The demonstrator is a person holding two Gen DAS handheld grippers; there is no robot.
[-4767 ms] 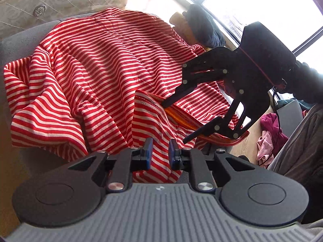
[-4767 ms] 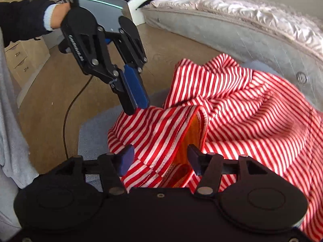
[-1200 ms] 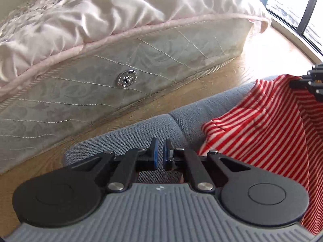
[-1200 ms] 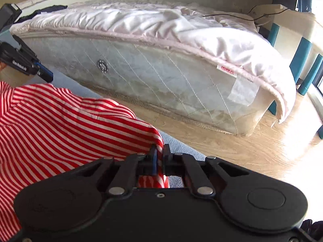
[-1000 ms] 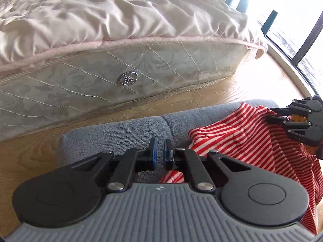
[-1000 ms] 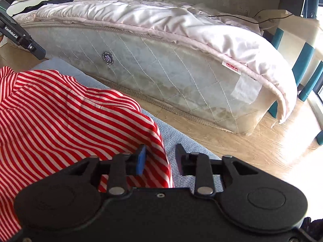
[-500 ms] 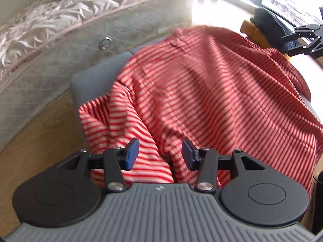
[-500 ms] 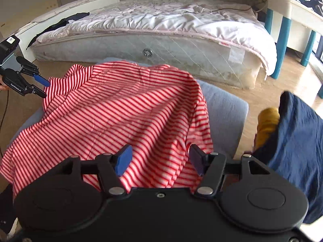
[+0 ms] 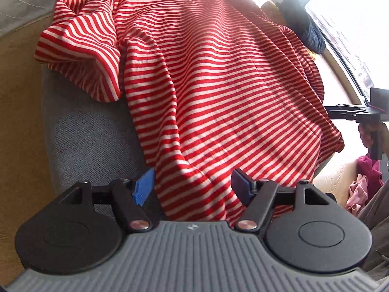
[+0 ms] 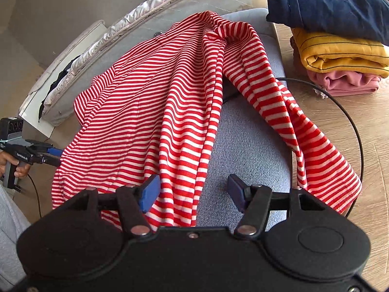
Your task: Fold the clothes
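We see a red-and-white striped shirt (image 9: pixel 218 85) spread across a grey upholstered seat (image 9: pixel 92 136), one sleeve trailing off the seat's edge toward the wooden floor (image 10: pixel 340 126). Our left gripper (image 9: pixel 193 187) hovers over the hem with fingers wide apart, holding nothing; our right gripper (image 10: pixel 192 191) is likewise spread and empty. A stack of folded clothes (image 10: pixel 340 48) sits on the floor nearby.

A red-and-white striped shirt (image 10: pixel 155 112) is covering a grey cushion (image 10: pixel 245 146); navy (image 10: pixel 328 2), mustard (image 10: pixel 340 53) and seemingly pink clothes (image 10: pixel 345 82) are lying beside.
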